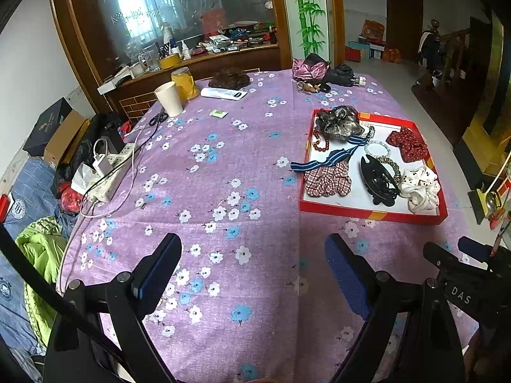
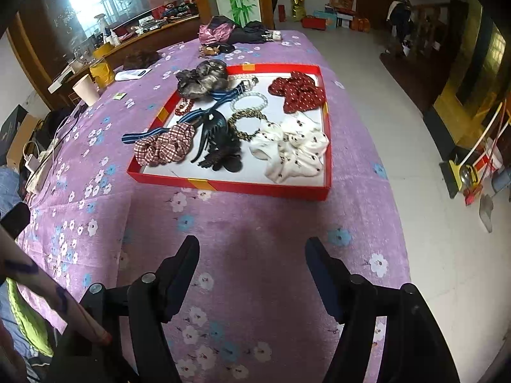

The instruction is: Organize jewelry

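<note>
**Jewelry tray full, both grippers empty over the cloth**

Tablecloth (image 2: 255,223) first: purple, printed with white and blue flowers, it covers the whole table we work at. On it, ahead of us, sits the red tray (image 2: 230,186) with its white floor, and every piece we can pick out lies inside it or across its rim.

Largest in the tray is the white scrunchie (image 2: 293,150) with dark specks, at the near right corner. Behind it lies the dark red dotted scrunchie (image 2: 298,92), and at the far left corner a grey-brown hair bun piece (image 2: 201,78) leans on the rim. A red-and-white checked scrunchie (image 2: 164,146) sits at the near left, touching the black claw clip (image 2: 217,146) in the middle. A navy striped ribbon (image 2: 150,134) runs from the centre out over the left rim onto the cloth. Smaller still – a leopard-print hair band (image 2: 247,124), a pale bead bracelet (image 2: 249,100) and a red bead bracelet (image 2: 185,107) tucked under the bun piece.

Our left gripper (image 1: 254,274) hangs over bare cloth, jaws wide apart, nothing between them. Our right gripper (image 2: 252,271) is likewise spread and empty, short of the tray's near edge – no pad touches anything.

Off to the left stand a paper cup (image 1: 169,99) and a power strip (image 1: 111,172).
</note>
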Action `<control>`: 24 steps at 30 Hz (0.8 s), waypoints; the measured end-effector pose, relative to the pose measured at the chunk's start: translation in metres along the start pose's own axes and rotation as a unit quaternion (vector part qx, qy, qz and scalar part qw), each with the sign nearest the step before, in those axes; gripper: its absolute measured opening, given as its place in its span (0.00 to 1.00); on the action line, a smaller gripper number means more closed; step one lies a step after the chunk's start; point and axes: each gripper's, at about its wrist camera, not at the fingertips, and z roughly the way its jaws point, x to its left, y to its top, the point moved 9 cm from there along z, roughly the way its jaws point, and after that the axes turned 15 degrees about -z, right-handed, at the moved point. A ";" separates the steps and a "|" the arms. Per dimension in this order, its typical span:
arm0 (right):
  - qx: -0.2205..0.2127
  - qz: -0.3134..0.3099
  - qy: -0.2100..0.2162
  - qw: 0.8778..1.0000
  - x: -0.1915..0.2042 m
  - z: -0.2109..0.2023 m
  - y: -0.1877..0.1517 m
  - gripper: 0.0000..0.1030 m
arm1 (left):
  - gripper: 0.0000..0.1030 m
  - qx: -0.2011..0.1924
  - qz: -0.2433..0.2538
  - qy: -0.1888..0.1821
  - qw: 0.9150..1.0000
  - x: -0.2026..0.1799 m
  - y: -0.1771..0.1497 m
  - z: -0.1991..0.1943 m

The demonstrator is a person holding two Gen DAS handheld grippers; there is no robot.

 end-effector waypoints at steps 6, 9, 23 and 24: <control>0.001 0.002 -0.007 1.000 0.001 0.000 0.004 0.72 | 0.87 0.001 0.002 -0.009 1.000 -0.002 0.003 0.002; 0.002 0.004 -0.011 1.000 0.000 0.001 0.004 0.72 | 0.87 0.006 0.003 -0.012 1.000 -0.004 0.004 0.005; 0.019 0.012 -0.022 1.000 -0.009 0.013 0.001 0.73 | 0.87 0.039 0.011 -0.016 0.999 -0.016 -0.003 0.026; 0.020 0.011 -0.022 0.999 -0.009 0.014 0.002 0.73 | 0.87 0.041 0.011 -0.017 0.999 -0.017 -0.003 0.028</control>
